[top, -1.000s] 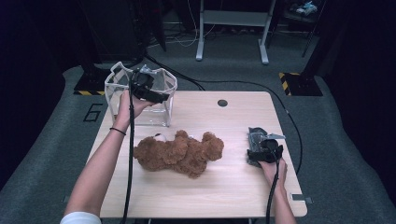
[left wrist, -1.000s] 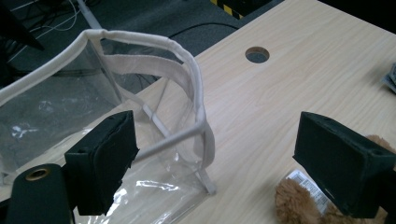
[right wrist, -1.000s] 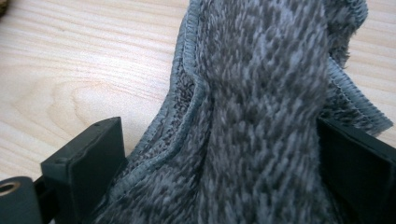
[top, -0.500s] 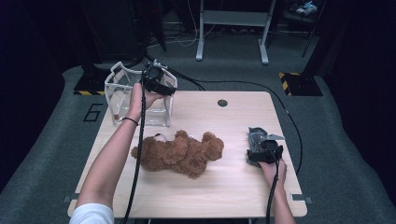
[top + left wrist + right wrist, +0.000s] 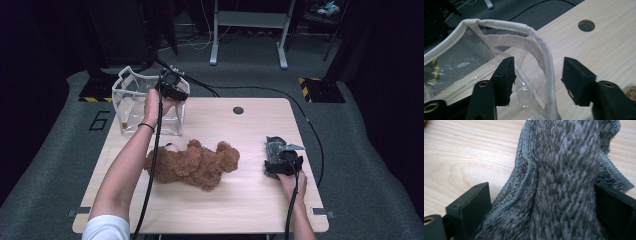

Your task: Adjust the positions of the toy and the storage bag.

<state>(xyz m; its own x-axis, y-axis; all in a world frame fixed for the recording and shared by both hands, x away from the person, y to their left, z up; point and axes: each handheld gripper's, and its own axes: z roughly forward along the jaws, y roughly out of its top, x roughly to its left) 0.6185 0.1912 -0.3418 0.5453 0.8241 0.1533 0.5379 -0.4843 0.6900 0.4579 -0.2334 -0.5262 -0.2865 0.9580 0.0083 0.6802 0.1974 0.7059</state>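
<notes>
Clear plastic bag (image 5: pixel 145 107) with off-white fabric trim (image 5: pixel 544 50); shaggy rust-brown plush bear (image 5: pixel 195 164); mottled grey towel (image 5: pixel 564 177) with darker grey stitched hem; pale, wood-grained table (image 5: pixel 240 200); 2 matte black grippers, left (image 5: pixel 537 75) and right (image 5: pixel 541 215).

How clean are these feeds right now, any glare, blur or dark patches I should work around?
High view: table evenly lit, the surrounding floor falls into near black. Left gripper view: clear bag shows wrinkle glare on its plastic, white rim sharp. Right gripper view: grey cloth is so close its pile blurs, and it hides most of the tabletop.
</notes>
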